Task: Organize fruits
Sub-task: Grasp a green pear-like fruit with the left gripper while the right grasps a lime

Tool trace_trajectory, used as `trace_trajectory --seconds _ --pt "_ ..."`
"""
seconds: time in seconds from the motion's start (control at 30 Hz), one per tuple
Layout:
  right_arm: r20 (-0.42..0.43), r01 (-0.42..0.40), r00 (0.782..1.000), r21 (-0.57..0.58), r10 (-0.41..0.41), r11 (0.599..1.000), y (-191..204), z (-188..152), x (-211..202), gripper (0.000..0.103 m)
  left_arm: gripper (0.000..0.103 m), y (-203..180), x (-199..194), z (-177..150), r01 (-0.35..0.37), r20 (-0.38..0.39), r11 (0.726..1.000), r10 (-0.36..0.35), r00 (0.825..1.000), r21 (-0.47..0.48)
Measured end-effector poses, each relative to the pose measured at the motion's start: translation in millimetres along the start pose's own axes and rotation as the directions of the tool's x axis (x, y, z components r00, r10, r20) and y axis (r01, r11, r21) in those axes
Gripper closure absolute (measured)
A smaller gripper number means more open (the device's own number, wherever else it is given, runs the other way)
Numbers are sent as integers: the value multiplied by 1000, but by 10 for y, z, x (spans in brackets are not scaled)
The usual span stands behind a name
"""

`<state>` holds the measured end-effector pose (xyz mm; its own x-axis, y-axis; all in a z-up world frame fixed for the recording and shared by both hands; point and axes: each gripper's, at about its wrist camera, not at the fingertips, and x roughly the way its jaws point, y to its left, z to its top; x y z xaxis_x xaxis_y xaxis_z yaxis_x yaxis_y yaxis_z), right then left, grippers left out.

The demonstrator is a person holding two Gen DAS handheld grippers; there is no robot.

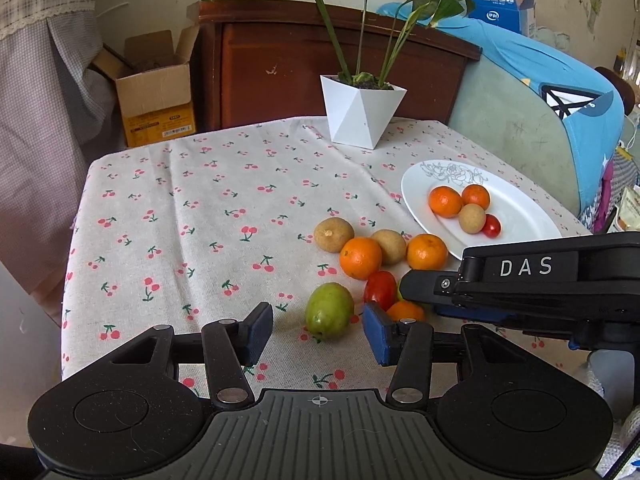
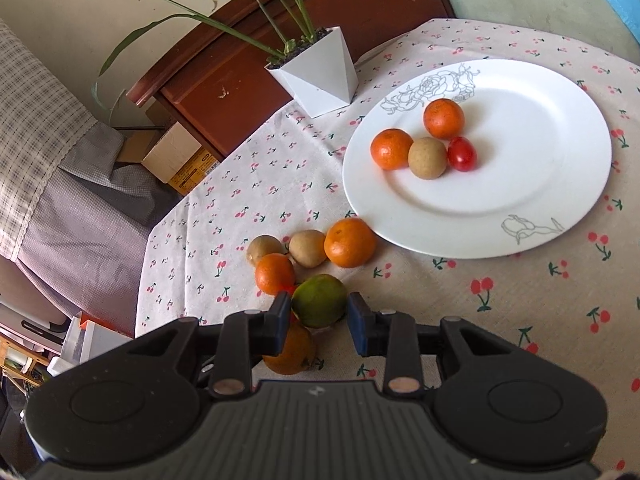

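My left gripper (image 1: 318,332) is open over the cherry-print cloth. A green fruit (image 1: 330,316) lies between its fingertips with gaps on both sides. My right gripper (image 2: 319,320) is open low on the cloth, and another green fruit (image 2: 320,306) sits at its fingertips, close to both pads. An orange (image 2: 290,350) and a red tomato (image 1: 380,290) lie right beside it. The right gripper's black finger (image 1: 420,286) reaches in from the right. The white plate (image 2: 520,160) holds two oranges, a brown fruit and a tomato.
Two brown fruits (image 2: 308,254) and two oranges (image 2: 350,242) lie loose between the grippers and the plate (image 1: 520,216). A white plant pot (image 1: 360,112) stands at the back of the table. The cloth's left edge (image 1: 76,240) drops off toward a cardboard box (image 1: 156,92).
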<state>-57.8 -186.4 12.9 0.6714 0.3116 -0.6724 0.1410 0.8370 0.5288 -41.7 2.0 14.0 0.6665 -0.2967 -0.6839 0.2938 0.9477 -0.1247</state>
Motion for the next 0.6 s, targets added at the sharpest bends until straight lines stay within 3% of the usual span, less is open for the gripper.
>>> trace_trajectory --seconds 0.13,0.6 --pt "9 5 1000 -12 -5 1000 12 0 7 71 66 10 42 -9 14 0 1000 -13 1000 -10" --pt "33 30 999 -16 -29 999 -13 18 -43 72 78 -30 54 -15 20 11 1000 -20 1000 13"
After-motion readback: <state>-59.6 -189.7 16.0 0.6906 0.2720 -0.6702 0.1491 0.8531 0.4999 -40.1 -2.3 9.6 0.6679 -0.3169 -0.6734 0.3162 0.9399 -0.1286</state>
